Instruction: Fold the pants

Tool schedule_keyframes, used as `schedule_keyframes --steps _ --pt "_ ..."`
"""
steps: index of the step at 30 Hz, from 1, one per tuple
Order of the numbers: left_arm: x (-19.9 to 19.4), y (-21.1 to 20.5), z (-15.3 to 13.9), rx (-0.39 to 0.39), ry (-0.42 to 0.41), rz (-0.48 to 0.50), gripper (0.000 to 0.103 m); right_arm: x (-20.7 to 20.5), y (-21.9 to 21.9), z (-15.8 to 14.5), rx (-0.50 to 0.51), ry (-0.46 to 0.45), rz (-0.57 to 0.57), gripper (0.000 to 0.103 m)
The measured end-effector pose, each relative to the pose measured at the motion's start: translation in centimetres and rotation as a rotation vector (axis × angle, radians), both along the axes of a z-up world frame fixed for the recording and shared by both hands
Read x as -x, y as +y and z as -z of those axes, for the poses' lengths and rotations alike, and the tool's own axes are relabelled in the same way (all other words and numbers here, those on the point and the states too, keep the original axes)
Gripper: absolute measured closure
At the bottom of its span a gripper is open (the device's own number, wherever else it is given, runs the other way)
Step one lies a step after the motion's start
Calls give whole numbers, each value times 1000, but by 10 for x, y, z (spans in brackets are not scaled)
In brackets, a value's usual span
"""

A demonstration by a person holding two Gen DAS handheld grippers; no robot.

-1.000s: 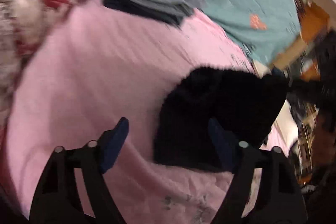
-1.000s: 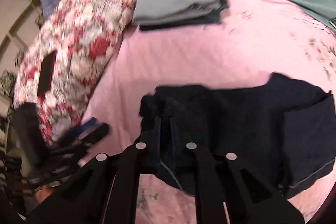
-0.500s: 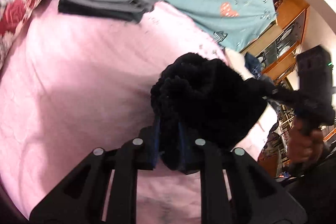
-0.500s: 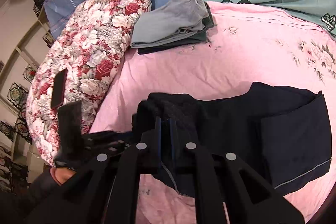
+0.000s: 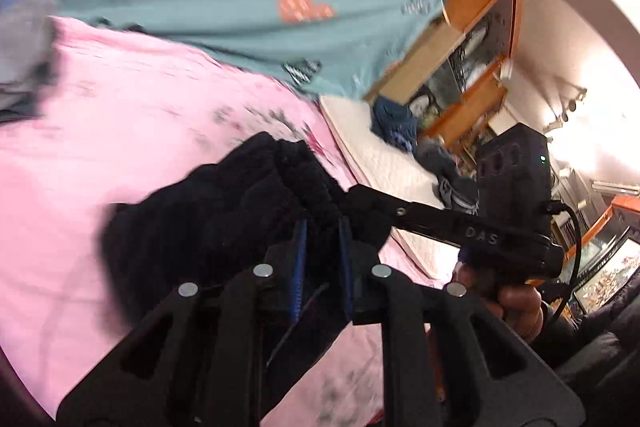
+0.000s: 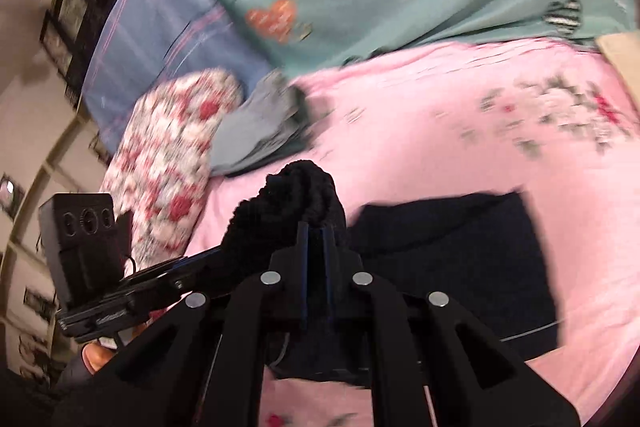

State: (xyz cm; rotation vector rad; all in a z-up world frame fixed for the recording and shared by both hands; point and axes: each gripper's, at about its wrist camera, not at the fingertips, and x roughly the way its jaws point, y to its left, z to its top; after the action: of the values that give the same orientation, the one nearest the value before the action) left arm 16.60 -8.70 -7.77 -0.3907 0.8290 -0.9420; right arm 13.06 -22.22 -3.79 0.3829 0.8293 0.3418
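1. Left hand-held gripper (image 5: pixel 322 227): clamped on a bunched edge of dark pants (image 5: pixel 208 219), lifted above a pink bed (image 5: pixel 120 107).
2. Right hand-held gripper (image 6: pixel 316 231): clamped on the same pants (image 6: pixel 460 239), just beside the left one.
3. Rest of pants: lying flat on the bed (image 6: pixel 440 131).
4. Behind: folded grey clothes (image 6: pixel 260 131) beside a floral pillow (image 6: pixel 168 155).

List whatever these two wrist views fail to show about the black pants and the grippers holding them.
- Left wrist view: the left gripper bites into the black pants; bunched cloth hides the fingertips and which edge is held.
- Right wrist view: the right gripper does likewise; the gripper body covers the near hem.
- Both views: motion blur smears the pink sheet and the folded grey clothes.
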Motion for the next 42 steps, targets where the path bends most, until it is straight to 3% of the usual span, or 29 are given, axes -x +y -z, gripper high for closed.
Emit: schedule_keyframes --steps 3,4,6,7,8,10,12,14,17,19,21,23,24,26,28,30,31,32,33,35,38,42 --pt "-6 -65 30 -86 52 27 87 -3 -71 13 -52 18 79 97" --pt "-3 -81 35 -136 57 25 87 -7 -97 29 -84 54 102 97" --pt "6 -83 28 -146 50 6 87 -15 -144 77 -154 149 154 97" --pt "12 -75 20 -177 31 -34 82 -16 -157 96 -165 184 166 99" --pt "17 -64 14 -228 8 -80 59 -19 -168 117 -154 221 181 103" --pt "25 -41 7 -325 -20 -196 38 -21 -190 160 -131 301 201 103" --pt "32 -11 10 -397 -1 -283 38 -23 -205 177 -164 351 201 103" --pt "36 10 18 -467 42 -355 38 -18 -217 170 -163 338 194 97" --pt "43 21 40 -550 67 -400 38 -10 -208 124 -145 228 99 86" --pt "47 20 58 -568 95 -400 38 -8 -175 91 -134 135 -45 83" --pt "49 16 77 -582 124 -379 38 -9 -143 79 -137 101 -183 83" --pt "46 -6 99 -626 134 -328 39 -12 -111 90 -85 115 -263 83" --pt "46 -22 110 -700 106 -297 39 -16 -103 103 -30 150 -267 84" --pt "47 -39 117 -781 58 -277 36 -26 -105 144 63 269 -224 103" --pt "42 -35 108 -773 78 -273 35 -30 -123 167 -13 331 -187 103" --pt "41 -20 86 -749 63 -314 29 -32 -128 163 -45 373 -165 102" --pt "40 -17 78 -758 40 -341 14 -30 -126 151 -40 364 -174 98" --pt "40 -12 71 -772 19 -368 6 -27 -123 140 -34 344 -178 80" --pt "36 -6 63 -786 -6 -386 6 -23 -124 121 -8 291 -173 62" --pt "28 0 62 -794 -8 -382 6 -15 -128 96 52 204 -150 49" --pt "12 10 68 -803 28 -395 6 -21 -132 81 121 161 -147 45" --pt "2 10 87 -821 84 -379 6 -53 -133 95 151 206 -166 45"
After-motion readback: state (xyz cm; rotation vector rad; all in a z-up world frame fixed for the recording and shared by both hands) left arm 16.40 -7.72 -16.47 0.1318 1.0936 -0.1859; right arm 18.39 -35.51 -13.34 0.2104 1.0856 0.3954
